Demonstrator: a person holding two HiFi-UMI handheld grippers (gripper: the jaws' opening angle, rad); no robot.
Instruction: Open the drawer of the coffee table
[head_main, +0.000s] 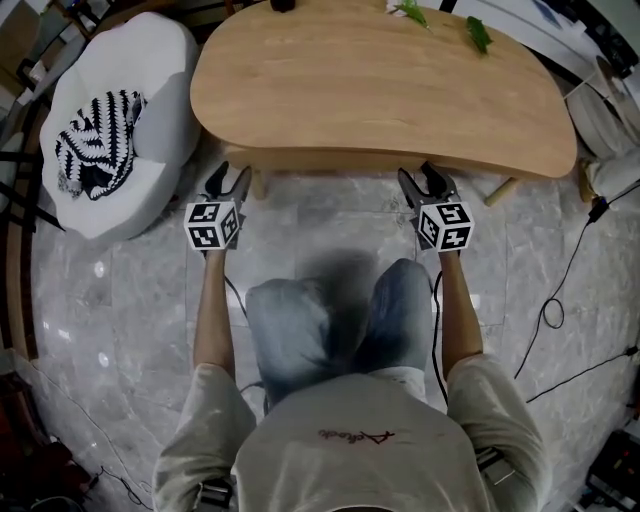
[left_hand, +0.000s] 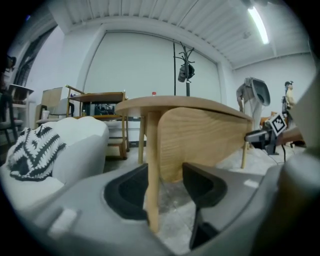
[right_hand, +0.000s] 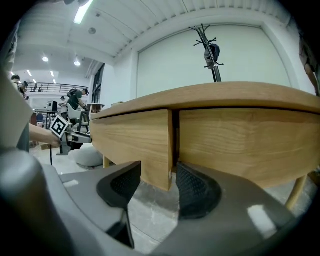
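Nearest: the person's knees (head_main: 330, 320) and forearms (head_main: 212, 310), both tongs held out at the near edge of the coffee table (head_main: 380, 90)
left gripper (left_hand: 166, 186): jaws spread wide, nothing pinched. A thin table leg (left_hand: 153, 170) lines up in the gap, close to its left jaw; can't tell if it touches
right gripper (right_hand: 156, 187): also spread, gripping nothing. The end edge of the drawer (right_hand: 132, 145) and the dark seam (right_hand: 174, 142) beside it sit just ahead of the gap
Drawer location: tucked under the top, front panel facing the person, running between the two grippers

Progress, my read: drawer looks shut or close to it, with no box showing past the overhang in the head view. Neither tool has a hold, so grab and pull are both left to do

Hard to make out: the top covers the drawer from above, so how far out it sits is unclear. No handle visible in any view. The wood panel in the left gripper view could be drawer or fixed apron, can't tell

Further out: white pouf (head_main: 150, 80) with a striped cloth (head_main: 98, 140) on the left, green leaves (head_main: 478, 33) at the top's far edge, cables (head_main: 560, 300) on the floor at right
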